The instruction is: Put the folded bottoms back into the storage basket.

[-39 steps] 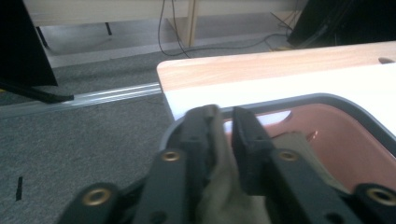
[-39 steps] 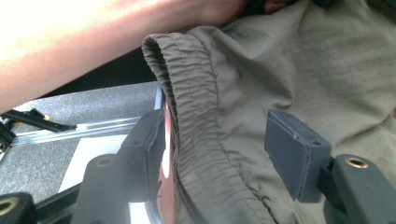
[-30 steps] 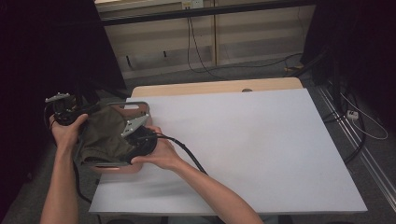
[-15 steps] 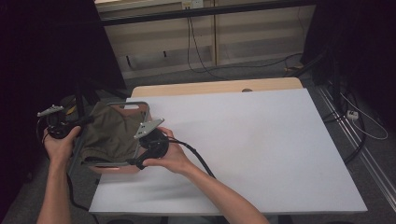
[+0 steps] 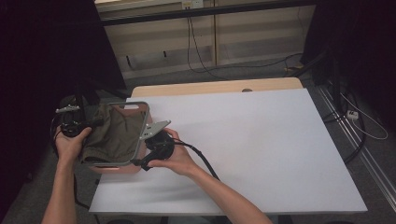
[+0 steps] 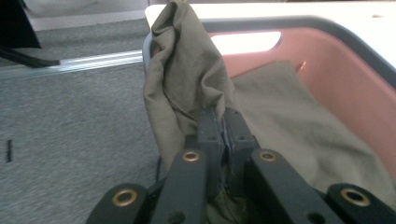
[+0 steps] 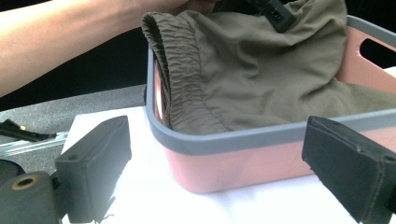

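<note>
A pink basket with a grey rim (image 5: 139,135) stands at the table's left edge, and an olive garment (image 5: 114,133) lies bunched in it. My left gripper (image 5: 93,122) is at the basket's left side, shut on a fold of the garment (image 6: 187,70), which it holds up above the rim (image 6: 280,22). My right gripper (image 5: 144,148) is on the table just right of the basket. It is open, with the basket's side wall (image 7: 243,163) straight ahead between its pads (image 7: 95,163). The garment's elastic waistband (image 7: 180,70) drapes over the near corner.
The white table top (image 5: 261,149) stretches right of the basket. The basket's far end has a handle cutout (image 5: 131,107). Grey floor (image 6: 70,130) lies below the table's left edge. Cables (image 5: 201,51) run along the floor behind the table.
My right gripper has drawn back to the right, off the garment, and now stands beside the basket. My left gripper has dropped a little and come in toward the basket with the cloth.
</note>
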Motion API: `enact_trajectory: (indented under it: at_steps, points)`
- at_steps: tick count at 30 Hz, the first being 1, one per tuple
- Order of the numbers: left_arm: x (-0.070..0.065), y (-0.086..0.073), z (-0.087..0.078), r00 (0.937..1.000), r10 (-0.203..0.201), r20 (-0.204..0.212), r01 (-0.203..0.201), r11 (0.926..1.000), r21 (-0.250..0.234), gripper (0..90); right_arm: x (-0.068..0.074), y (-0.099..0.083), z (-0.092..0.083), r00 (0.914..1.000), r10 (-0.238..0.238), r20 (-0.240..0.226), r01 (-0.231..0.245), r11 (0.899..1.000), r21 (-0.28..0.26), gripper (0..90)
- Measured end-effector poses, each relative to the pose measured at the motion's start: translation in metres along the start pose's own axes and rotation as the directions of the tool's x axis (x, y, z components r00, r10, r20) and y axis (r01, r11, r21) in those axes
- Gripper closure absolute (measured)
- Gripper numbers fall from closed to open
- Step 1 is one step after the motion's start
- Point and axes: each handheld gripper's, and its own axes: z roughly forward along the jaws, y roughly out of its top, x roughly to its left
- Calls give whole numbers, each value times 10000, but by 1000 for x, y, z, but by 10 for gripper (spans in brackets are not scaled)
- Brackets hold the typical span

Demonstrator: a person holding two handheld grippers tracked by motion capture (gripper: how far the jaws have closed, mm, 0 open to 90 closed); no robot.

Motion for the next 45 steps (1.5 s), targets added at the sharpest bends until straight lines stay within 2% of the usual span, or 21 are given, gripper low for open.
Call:
enact_trajectory:
  at_steps: [2, 4, 6, 7, 12, 15, 17, 25, 26, 28, 30, 31, 32, 36, 37, 38, 40, 42, 44, 45]
  points:
    - [-1, 0, 0, 9997, 130, -192, -125, 9995, 289, 875, -1, -1, -2, 10000, 43, 48, -43, 10000, 15, 81]
    - [-3, 1, 2, 9992, 403, -30, -402, 9983, 417, 875, -1, -2, -3, 9999, 97, 89, -97, 10000, 17, 81]
    - [-7, 2, 4, 9977, 658, 143, -668, 9948, 772, 874, -2, -3, -5, 9999, 129, 109, -129, 9999, -10, 81]
    - [-9, 2, 4, 9973, 730, -18, -726, 9943, 777, 874, -2, -3, -6, 9999, 113, 116, -113, 9999, -23, 81]
    - [-6, -1, 2, 9992, 369, 120, -374, 9983, 444, 869, -2, -5, -9, 9996, 155, 219, -154, 9999, -61, 81]
    - [-6, -1, 1, 9990, 379, 233, -385, 9988, 289, 824, -3, -7, -11, 9995, 175, 266, -174, 9998, -47, 81]
    - [-7, 0, 0, 9977, 582, 336, -590, 9980, 245, 806, -4, -6, -13, 9994, 137, 325, -134, 9999, -81, 81]
    - [-11, -5, -10, 9961, 878, 50, -873, 9945, -584, 583, -9, -7, -23, 9981, 231, 566, -212, 9992, -332, 62]
    - [-13, -5, -13, 9942, 1062, -189, -1073, 9911, -790, 555, -9, -7, -23, 9981, 254, 562, -235, 9991, -348, 58]
    - [-15, -6, -17, 9914, 1174, -582, -1237, 9853, -1182, 492, -10, -8, -23, 9972, 319, 681, -295, 9989, -363, 58]
    - [-16, -6, -20, 9919, 1130, -574, -1194, 9848, -1259, 380, -11, -8, -22, 9933, 478, 1048, -442, 9983, -369, 76]
    - [-17, -6, -21, 9926, 1124, -468, -1179, 9829, -1414, 346, -11, -8, -22, 9920, 521, 1150, -480, 9981, -385, 76]
    - [-18, -6, -23, 9917, 1221, -415, -1266, 9829, -1340, 316, -12, -9, -22, 9895, 619, 1310, -571, 9976, -400, 71]
    - [-25, -8, -25, 9875, 1401, -722, -1496, 9775, -1489, 172, -15, -10, -21, 9862, 929, 1371, -868, 9950, -493, 62]
    - [-26, -8, -27, 9865, 1431, -795, -1536, 9773, -1460, 149, -15, -10, -21, 9857, 948, 1395, -889, 9949, -477, 49]
    - [-27, -9, -28, 9866, 1378, -874, -1508, 9747, -1652, 138, -15, -10, -20, 9847, 959, 1453, -904, 9949, -436, 44]
    - [-28, -10, -31, 9893, 1192, -845, -1335, 9725, -1906, 85, -15, -10, -19, 9842, 1028, 1440, -967, 9941, -484, 45]
    - [-29, -11, -34, 9902, 1107, -854, -1263, 9702, -2066, 73, -15, -11, -19, 9839, 1147, 1369, -1082, 9926, -544, 44]
    - [-30, -13, -36, 9893, 1235, -773, -1373, 9681, -2096, 54, -15, -11, -19, 9864, 1113, 1212, -1050, 9928, -573, 32]
    - [-30, -14, -37, 9888, 1300, -738, -1431, 9655, -2175, 45, -14, -10, -19, 9851, 1088, 1333, -1019, 9931, -574, 32]
